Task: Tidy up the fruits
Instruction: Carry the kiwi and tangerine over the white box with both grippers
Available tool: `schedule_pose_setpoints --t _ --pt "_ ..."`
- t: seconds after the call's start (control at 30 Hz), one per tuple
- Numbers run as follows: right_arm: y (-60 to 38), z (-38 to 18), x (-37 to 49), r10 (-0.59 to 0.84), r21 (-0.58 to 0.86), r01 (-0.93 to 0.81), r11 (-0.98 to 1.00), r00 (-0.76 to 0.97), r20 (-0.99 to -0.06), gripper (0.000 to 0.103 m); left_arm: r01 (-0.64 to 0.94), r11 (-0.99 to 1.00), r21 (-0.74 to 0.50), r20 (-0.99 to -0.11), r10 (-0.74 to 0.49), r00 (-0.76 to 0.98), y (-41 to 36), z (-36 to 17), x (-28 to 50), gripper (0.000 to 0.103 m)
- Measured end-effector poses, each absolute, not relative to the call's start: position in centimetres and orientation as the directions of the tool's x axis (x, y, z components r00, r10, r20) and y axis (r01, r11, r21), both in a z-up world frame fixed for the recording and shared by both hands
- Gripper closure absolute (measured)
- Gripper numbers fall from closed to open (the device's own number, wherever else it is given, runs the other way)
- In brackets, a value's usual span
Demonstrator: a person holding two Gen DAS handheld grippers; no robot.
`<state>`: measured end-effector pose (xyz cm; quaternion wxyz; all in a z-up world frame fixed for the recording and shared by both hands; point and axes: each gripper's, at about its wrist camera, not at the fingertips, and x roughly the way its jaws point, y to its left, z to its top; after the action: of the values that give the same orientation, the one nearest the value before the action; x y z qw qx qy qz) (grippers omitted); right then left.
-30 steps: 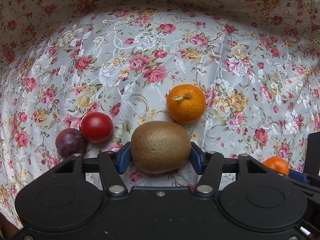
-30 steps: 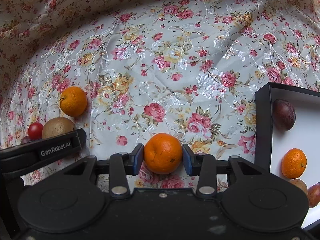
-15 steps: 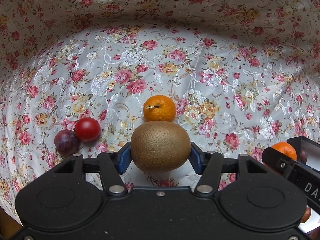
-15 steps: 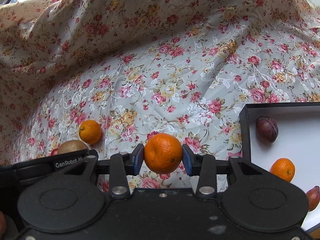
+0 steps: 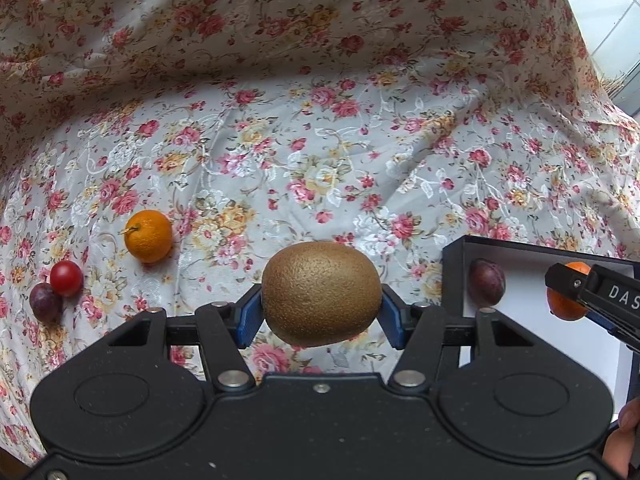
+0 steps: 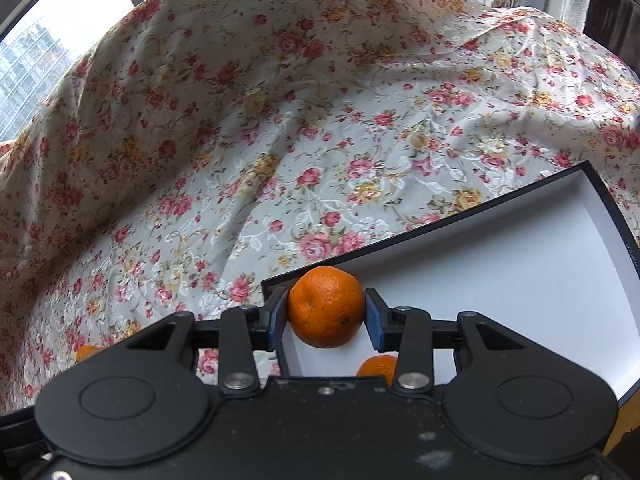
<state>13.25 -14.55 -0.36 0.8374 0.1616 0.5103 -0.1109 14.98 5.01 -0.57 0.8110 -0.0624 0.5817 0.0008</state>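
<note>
My left gripper (image 5: 320, 312) is shut on a brown kiwi (image 5: 321, 293), held above the floral cloth just left of the black box (image 5: 454, 276) with a white inside. My right gripper (image 6: 326, 316) is shut on a mandarin (image 6: 326, 306) and hangs over the near left corner of the same box (image 6: 520, 264). A dark plum (image 5: 486, 282) lies in the box, and a second mandarin (image 6: 378, 368) lies below my right jaws. On the cloth at left remain a stemmed mandarin (image 5: 148, 235), a red tomato (image 5: 66, 278) and a purple plum (image 5: 45, 307).
The flowered cloth (image 5: 320, 140) rises in folds at the back and sides. The right gripper's body (image 5: 600, 300) crosses the box in the left wrist view, hiding part of an orange fruit. A window (image 6: 36, 40) shows at upper left, a fingertip (image 5: 630, 424) at lower right.
Both grippers rose and travelled right with their fruit. The loose fruits slid to the left of the left wrist view, and the box came under the right gripper.
</note>
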Motion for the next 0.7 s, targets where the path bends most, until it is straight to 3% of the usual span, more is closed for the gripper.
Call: schedule_pose_setpoints --t 0.3,0.7 --pt "-25.0 -1.5 10.5 -0.140 0.088 0.502 0.861 0.401 -0.905 0.061 0.054 0.991 -0.123 -0.938 -0.134 0.320 -4.5 -0.3 14.8 0.041" --pt "-33.1 -3.0 7.0 -0.159 0.091 0.608 0.789 0.345 -0.925 0.061 0.170 0.973 -0.155 -0.940 -0.199 0.279 -13.9 -0.7 13.5 0.041"
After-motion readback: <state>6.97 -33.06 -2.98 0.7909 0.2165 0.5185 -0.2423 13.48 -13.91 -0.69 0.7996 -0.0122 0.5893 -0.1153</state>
